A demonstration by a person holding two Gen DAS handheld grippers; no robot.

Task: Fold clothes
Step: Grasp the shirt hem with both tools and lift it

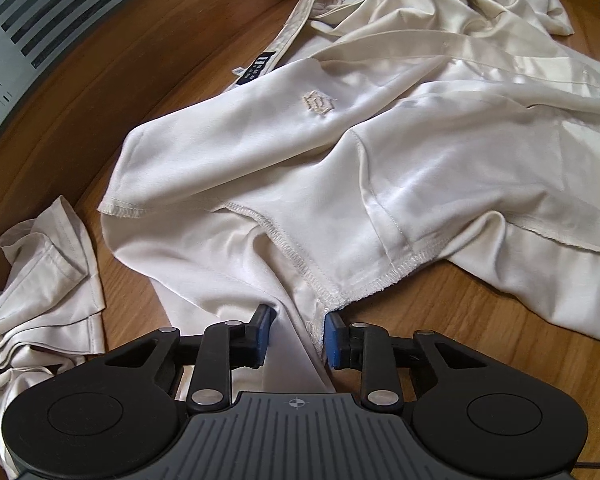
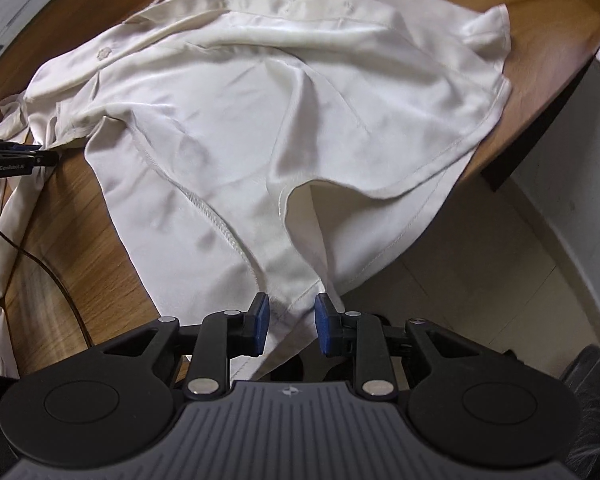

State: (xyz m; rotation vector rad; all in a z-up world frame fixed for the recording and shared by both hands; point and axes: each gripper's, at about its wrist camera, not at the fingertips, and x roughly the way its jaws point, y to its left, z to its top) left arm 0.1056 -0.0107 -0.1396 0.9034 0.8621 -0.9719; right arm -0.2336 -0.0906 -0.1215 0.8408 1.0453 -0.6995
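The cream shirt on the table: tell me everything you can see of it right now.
The cream shirt is a satiny, glossy garment lying crumpled and partly spread on the wooden table, some seams showing overlocked stitching as if turned inside out. It bears an embroidered tone-on-tone emblem and a dark label near the collar band. One hem edge hangs over the table's edge. Fabric runs between the fingers of the left claw and the right claw; neither has fully closed.

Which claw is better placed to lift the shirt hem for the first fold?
Probably right: the right claw straddles the cream satin shirt's overhanging hem; the left claw straddles a side seam.
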